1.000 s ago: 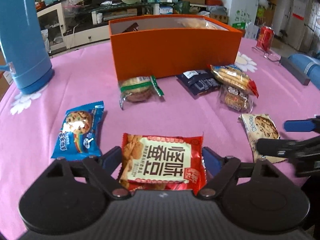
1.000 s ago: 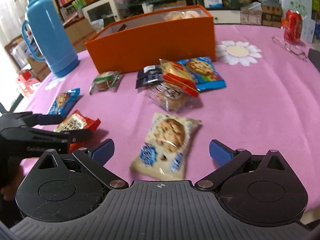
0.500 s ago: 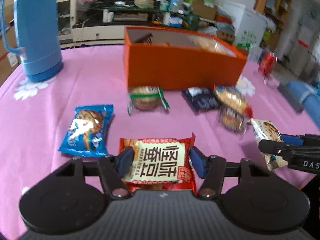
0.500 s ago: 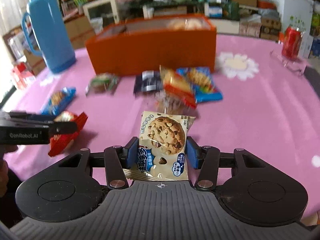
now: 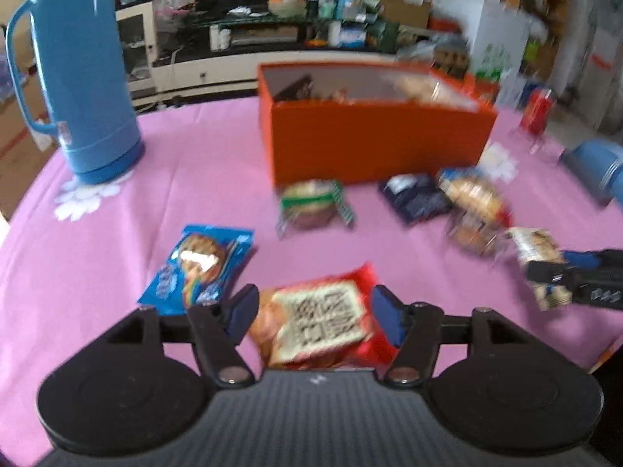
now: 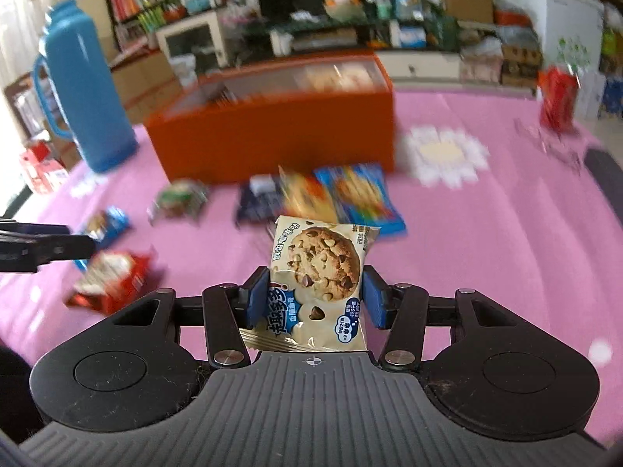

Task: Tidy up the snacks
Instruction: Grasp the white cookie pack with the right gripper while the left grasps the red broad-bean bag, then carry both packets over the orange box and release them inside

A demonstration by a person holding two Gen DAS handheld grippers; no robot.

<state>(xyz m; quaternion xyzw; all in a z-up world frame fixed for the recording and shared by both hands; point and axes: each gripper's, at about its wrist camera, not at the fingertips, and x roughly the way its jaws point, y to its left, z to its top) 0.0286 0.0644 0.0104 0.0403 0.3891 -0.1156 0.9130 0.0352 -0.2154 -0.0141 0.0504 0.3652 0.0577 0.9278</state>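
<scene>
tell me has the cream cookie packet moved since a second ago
Yes: the cream cookie packet was lying on the pink cloth; now the right gripper holds it lifted, toward the orange box.

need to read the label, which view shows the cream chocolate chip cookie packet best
The right wrist view: the cream chocolate chip cookie packet sits sharp and face-on in the right hand-held gripper. The left wrist view shows it small, blurred, at the far right.
</scene>
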